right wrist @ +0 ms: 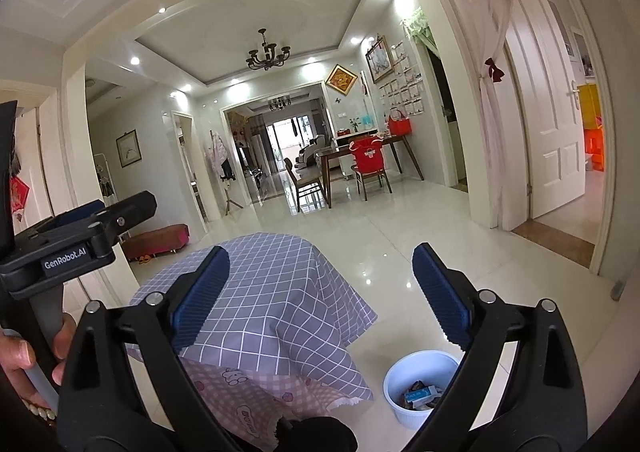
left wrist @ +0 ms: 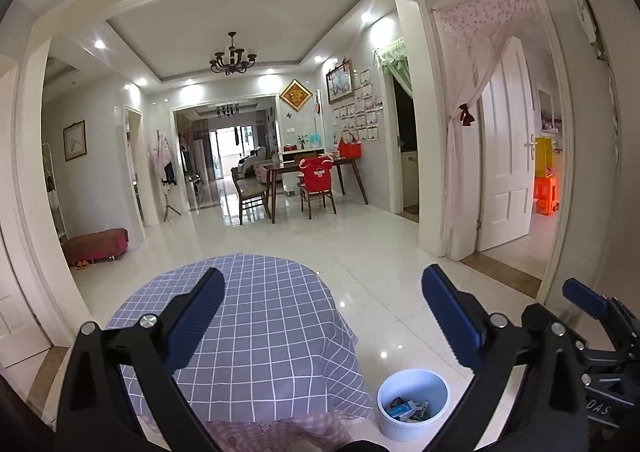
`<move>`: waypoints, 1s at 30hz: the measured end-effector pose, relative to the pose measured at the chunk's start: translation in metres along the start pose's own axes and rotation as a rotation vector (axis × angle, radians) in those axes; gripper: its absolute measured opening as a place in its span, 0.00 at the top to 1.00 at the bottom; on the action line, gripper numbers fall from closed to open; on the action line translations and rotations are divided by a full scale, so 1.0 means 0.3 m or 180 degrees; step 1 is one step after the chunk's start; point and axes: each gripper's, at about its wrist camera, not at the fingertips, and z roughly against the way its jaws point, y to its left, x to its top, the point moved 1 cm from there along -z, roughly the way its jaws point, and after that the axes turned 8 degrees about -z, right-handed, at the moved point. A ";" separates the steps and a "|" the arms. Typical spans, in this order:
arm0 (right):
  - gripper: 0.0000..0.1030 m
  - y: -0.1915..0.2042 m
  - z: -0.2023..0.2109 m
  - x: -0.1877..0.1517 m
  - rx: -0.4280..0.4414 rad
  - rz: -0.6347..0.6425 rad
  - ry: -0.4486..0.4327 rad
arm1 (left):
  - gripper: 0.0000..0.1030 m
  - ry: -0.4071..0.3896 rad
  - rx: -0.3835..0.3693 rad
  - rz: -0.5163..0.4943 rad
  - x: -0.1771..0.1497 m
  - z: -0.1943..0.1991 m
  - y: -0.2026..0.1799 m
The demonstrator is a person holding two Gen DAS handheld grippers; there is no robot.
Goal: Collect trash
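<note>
— Standing in a white-tiled hallway [left wrist: 360, 252], over a small table draped in a grey-lilac checked cloth [left wrist: 264, 316].
— Holding anything? Left gripper [left wrist: 322, 306] and right gripper [right wrist: 320, 284] both gaping wide, gripping nothing.
— Trash? Lying already in the white ribbed plastic bin [left wrist: 412, 404] on the floor, just beside the table.
— Probably wrapping up, or hunting for leftover scraps; needing a scan of the cloth first.
— Showing a hand [right wrist: 24, 356] only in the right view.
</note>
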 end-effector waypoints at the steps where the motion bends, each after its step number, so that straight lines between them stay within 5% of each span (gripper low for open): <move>1: 0.11 -0.003 0.002 -0.001 -0.0005 -0.0010 -0.0005 | 0.06 -0.0002 0.0009 -0.0018 -0.001 -0.002 -0.005; 30: 0.11 -0.033 0.003 0.002 -0.0029 -0.0076 -0.0018 | 0.06 -0.0035 0.0092 -0.0206 -0.013 -0.012 -0.069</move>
